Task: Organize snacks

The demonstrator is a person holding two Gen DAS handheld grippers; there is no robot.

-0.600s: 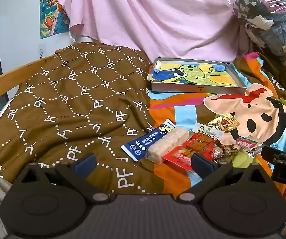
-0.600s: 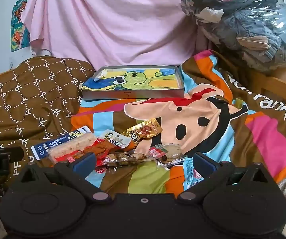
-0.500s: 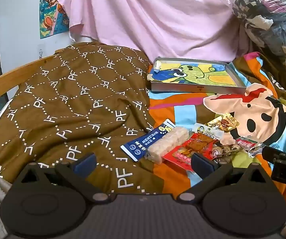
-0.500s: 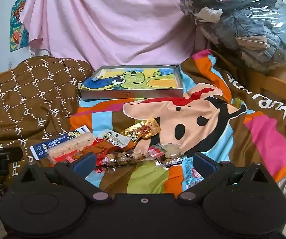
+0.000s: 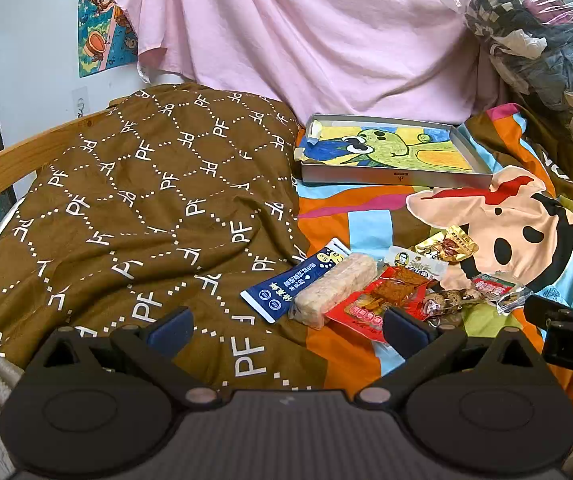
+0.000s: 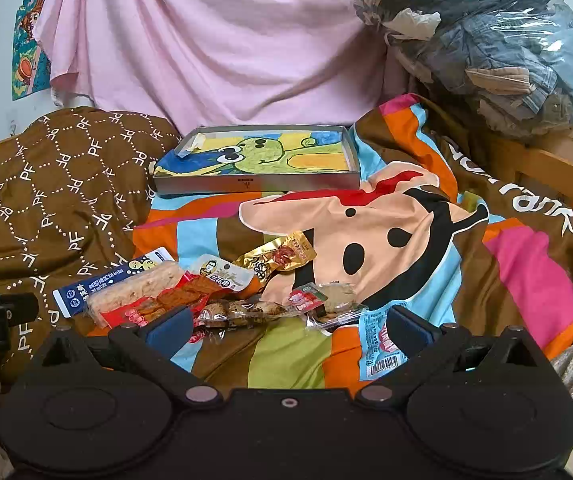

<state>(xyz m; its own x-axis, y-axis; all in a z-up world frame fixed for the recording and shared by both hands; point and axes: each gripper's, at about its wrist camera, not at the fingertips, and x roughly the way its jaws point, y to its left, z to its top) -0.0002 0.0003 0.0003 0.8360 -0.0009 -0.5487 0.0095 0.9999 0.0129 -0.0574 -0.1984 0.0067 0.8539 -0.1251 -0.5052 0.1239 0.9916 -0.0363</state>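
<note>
The left tool [image 5: 286, 326] is hovering with fingers spread wide and nothing between them, low over the brown quilt [image 5: 134, 208]. The right tool [image 6: 286, 326] is likewise gaping over the snacks [image 6: 206, 288], which are lying heaped on the cartoon blanket [image 6: 426, 240] of the bed. Beyond them, the shallow grey tray [image 6: 254, 184] is sitting near the pink sheet [image 6: 226, 48].

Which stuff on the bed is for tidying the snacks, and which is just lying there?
For the job: snack packets, grey tray, left claw, right claw.
Just lying about: brown quilt, pink sheet, clothes bag, poster.
</note>
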